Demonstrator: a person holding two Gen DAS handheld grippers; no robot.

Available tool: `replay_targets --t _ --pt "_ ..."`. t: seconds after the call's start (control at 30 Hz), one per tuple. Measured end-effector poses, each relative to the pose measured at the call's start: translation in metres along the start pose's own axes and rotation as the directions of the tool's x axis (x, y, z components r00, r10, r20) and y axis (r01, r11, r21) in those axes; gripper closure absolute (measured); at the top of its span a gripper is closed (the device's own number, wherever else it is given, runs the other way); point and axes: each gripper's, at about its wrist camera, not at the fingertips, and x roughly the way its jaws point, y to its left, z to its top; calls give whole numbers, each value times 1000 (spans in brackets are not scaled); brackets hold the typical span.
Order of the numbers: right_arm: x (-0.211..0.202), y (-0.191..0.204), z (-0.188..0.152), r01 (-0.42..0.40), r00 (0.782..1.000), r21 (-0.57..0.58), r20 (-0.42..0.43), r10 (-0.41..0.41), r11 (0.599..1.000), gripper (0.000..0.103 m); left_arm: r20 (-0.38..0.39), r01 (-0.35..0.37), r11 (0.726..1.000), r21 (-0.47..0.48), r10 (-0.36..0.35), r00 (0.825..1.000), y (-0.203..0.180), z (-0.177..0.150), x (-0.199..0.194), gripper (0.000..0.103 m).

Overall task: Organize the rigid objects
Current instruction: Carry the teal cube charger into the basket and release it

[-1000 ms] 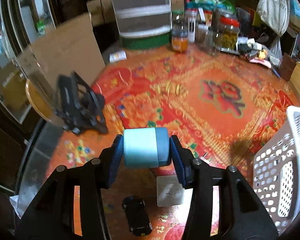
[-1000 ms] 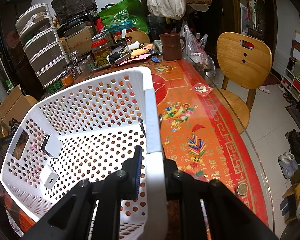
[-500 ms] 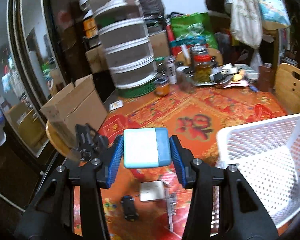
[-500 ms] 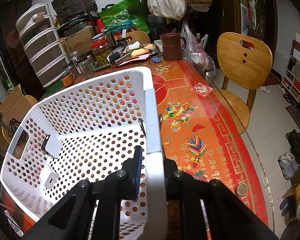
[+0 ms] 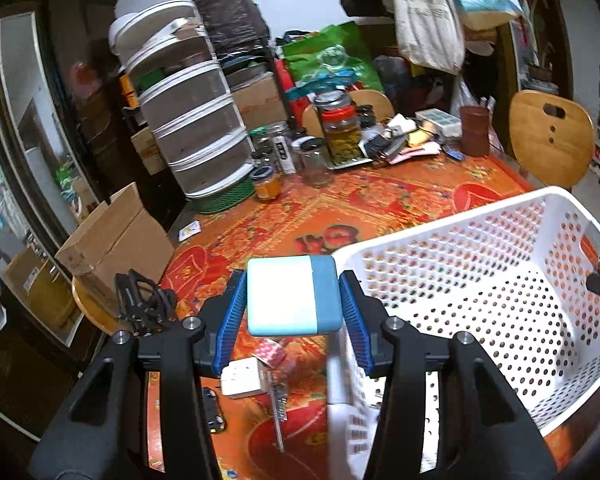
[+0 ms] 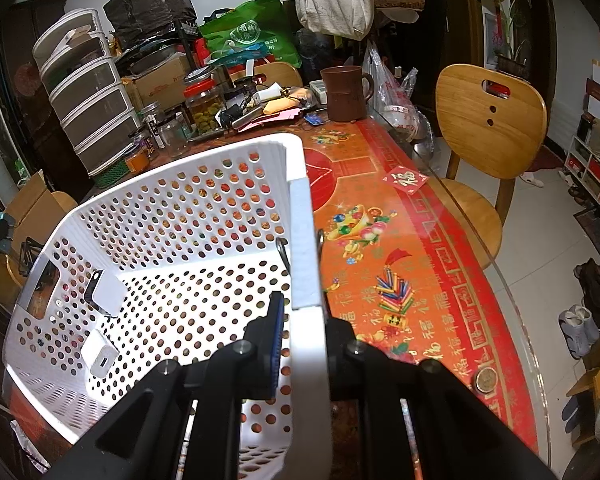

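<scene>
Blue-white block [image 5: 294,295] clamped in left gripper [image 5: 292,312]; right gripper [image 6: 300,344] grips white basket [image 6: 300,240] rim

Two chargers [image 6: 100,322] in basket [image 6: 204,184] on table [image 6: 420,280], chair [image 6: 488,128] to its right, drawers [image 6: 88,96] behind-left.

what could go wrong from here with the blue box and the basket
The left tongs hold the blue box just outside the basket, above its near rim; released now, it may hit the rim and land on the table. The right tongs pinch only the basket's rim, so it could tip or slip. A drop could also strike the chargers inside.
</scene>
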Motion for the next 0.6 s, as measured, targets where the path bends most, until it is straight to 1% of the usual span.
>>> replay_targets --t 0.1,0.27,0.4,0.47,0.6 --pt "0 0 0 -1 1000 0 0 1 1000 90 -6 -2 999 33 2 1000 -17 -2 2 59" --pt "0 -1 -1 -1 1000 -1 1 1 1000 90 -24 15 996 86 -13 1000 -41 -6 9 59" --pt "0 -1 -1 -1 1000 -1 0 1 1000 90 -51 48 990 130 -41 998 -63 -12 15 59" --pt "0 -1 -1 -1 1000 0 0 1 1000 90 -78 74 986 150 -63 995 -75 -15 20 59" --pt "0 -1 -1 -2 1000 0 0 2 1000 90 -118 103 978 181 -82 990 -92 -21 29 58"
